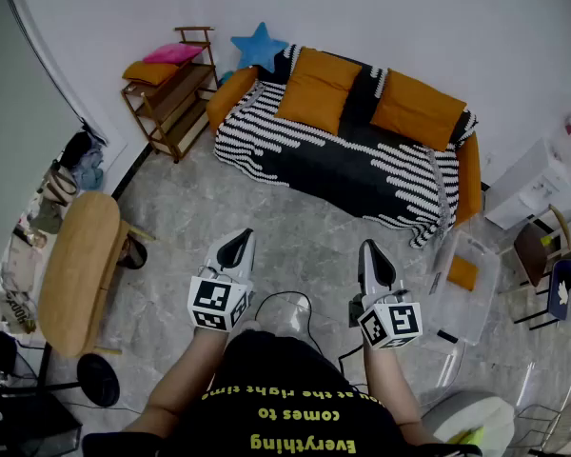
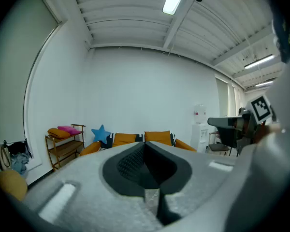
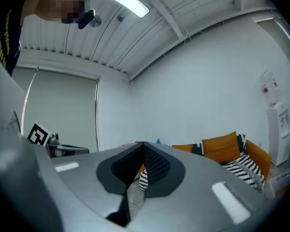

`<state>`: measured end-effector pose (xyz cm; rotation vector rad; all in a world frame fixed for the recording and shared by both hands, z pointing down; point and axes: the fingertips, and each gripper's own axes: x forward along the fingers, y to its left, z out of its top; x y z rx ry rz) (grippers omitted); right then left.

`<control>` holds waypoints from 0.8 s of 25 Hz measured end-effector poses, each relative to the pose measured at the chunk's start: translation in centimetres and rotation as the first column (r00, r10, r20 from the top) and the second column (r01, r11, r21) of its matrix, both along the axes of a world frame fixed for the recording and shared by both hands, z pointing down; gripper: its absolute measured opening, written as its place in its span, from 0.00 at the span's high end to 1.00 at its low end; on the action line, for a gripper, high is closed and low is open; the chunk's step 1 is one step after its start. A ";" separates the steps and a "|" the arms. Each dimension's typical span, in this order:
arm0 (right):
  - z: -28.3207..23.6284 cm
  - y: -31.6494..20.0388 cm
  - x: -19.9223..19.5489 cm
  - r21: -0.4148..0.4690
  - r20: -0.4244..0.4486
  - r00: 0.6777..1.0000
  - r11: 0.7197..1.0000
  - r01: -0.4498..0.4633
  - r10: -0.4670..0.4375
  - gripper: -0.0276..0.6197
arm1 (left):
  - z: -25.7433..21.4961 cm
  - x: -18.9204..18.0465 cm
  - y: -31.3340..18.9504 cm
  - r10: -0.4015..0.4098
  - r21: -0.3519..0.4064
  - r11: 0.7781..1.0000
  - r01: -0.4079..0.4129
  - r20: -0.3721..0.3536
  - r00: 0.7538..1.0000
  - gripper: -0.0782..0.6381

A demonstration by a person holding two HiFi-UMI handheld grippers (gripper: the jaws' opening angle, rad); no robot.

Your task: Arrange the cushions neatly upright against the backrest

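Observation:
A sofa [image 1: 362, 174] under a black-and-white striped throw stands against the far wall. Two orange cushions lean upright on its backrest, one left of centre [image 1: 316, 89] and one to the right [image 1: 417, 109]. A blue star cushion [image 1: 259, 48] sits at the sofa's left end. My left gripper [image 1: 236, 248] and right gripper [image 1: 376, 262] hover side by side over the floor, well short of the sofa, both shut and holding nothing. The left gripper view shows the sofa [image 2: 135, 140] and star cushion [image 2: 101, 134] far ahead; the right gripper view shows an orange cushion [image 3: 221, 147].
A wooden shelf rack [image 1: 169, 98] holding an orange and a pink cushion stands left of the sofa. At my left is an oval wooden table [image 1: 79, 269]. A clear plastic bin [image 1: 466, 286] and chairs [image 1: 542, 255] sit at the right. A cable [image 1: 285, 303] trails on the floor.

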<state>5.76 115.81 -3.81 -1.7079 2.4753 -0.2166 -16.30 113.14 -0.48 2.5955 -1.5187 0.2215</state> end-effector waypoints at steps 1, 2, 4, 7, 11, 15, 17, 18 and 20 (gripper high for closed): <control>0.0 0.0 0.0 0.001 -0.001 1.000 1.000 0.000 0.000 0.94 | 0.0 0.0 0.0 -0.001 0.001 1.000 0.001 0.001 1.000 0.89; 0.0 0.1 0.0 0.002 -0.001 1.000 1.000 0.000 0.000 0.94 | 0.0 0.0 0.0 -0.001 0.003 1.000 0.001 0.002 1.000 0.89; 0.0 0.0 0.1 0.006 0.003 1.000 1.000 -0.001 0.001 0.94 | 0.1 0.0 -0.1 -0.002 0.005 1.000 0.001 0.003 1.000 0.89; -0.3 0.1 0.2 0.013 0.025 1.000 1.000 -0.002 0.002 0.94 | 0.1 0.0 -0.2 0.000 0.006 1.000 0.000 0.005 1.000 0.89; -0.4 -0.1 0.5 0.013 0.042 0.999 1.000 -0.003 0.003 0.94 | 0.0 0.0 -0.4 0.000 0.007 1.000 0.000 0.008 1.000 0.89; -0.2 -0.2 0.7 0.001 0.050 0.999 1.000 0.001 -0.001 0.94 | 0.0 -0.1 -0.6 -0.009 0.000 1.000 0.009 0.008 1.000 0.89; 0.1 -0.4 0.5 -0.010 0.055 0.998 1.000 0.009 -0.008 0.94 | -0.1 -0.1 -0.7 -0.012 -0.002 1.000 0.012 0.008 1.000 0.89; 0.4 -0.5 0.3 -0.016 0.058 0.998 1.000 0.013 -0.012 0.94 | -0.2 -0.1 -0.8 -0.011 -0.001 1.000 0.011 0.009 1.000 0.89; 0.9 -0.9 -0.4 -0.029 0.063 0.998 0.999 0.020 -0.019 0.94 | -0.2 -0.4 -1.1 -0.010 0.001 1.000 0.010 0.011 1.000 0.89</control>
